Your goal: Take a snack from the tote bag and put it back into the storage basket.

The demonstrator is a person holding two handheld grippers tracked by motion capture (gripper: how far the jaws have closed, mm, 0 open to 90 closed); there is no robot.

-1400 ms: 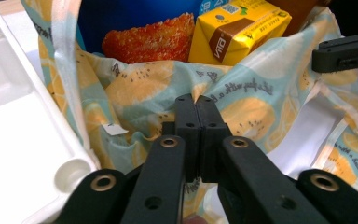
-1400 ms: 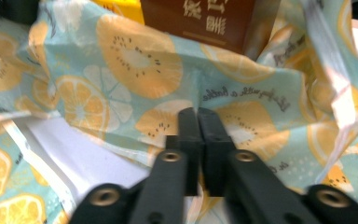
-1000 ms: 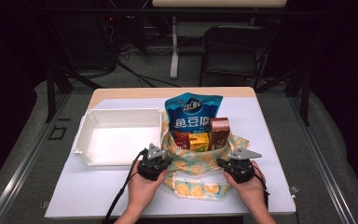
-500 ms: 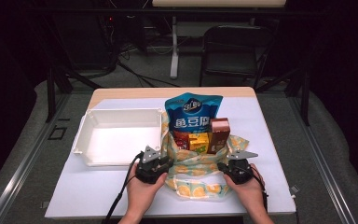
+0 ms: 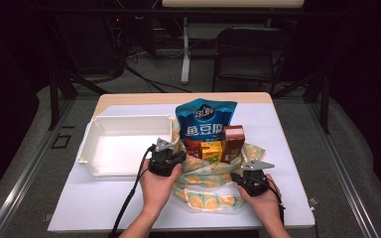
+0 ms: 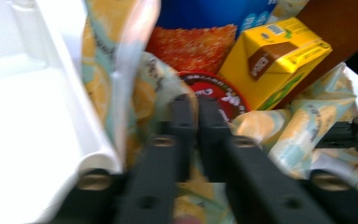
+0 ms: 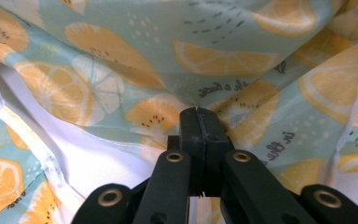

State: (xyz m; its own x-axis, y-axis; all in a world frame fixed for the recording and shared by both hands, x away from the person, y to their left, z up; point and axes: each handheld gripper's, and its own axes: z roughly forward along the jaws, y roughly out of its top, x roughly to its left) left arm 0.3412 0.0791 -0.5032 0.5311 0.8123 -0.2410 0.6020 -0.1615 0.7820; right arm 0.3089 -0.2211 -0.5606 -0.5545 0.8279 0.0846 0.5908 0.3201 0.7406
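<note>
I am keeping the right gripper pinched on the lemon-print bag at its lower right edge, fingers pressed together on a fold of fabric, so that side stays pulled outward. The left gripper is closing again after a brief opening; its fingers are nearly touching at the bag's left rim, though I cannot tell whether cloth is caught between them. I am holding both sides apart because the bag sits at the centre of the counter with snacks standing in its mouth: a blue pouch, a yellow carton, a brown box. The white tray is waiting at centre left, probably to receive them.
</note>
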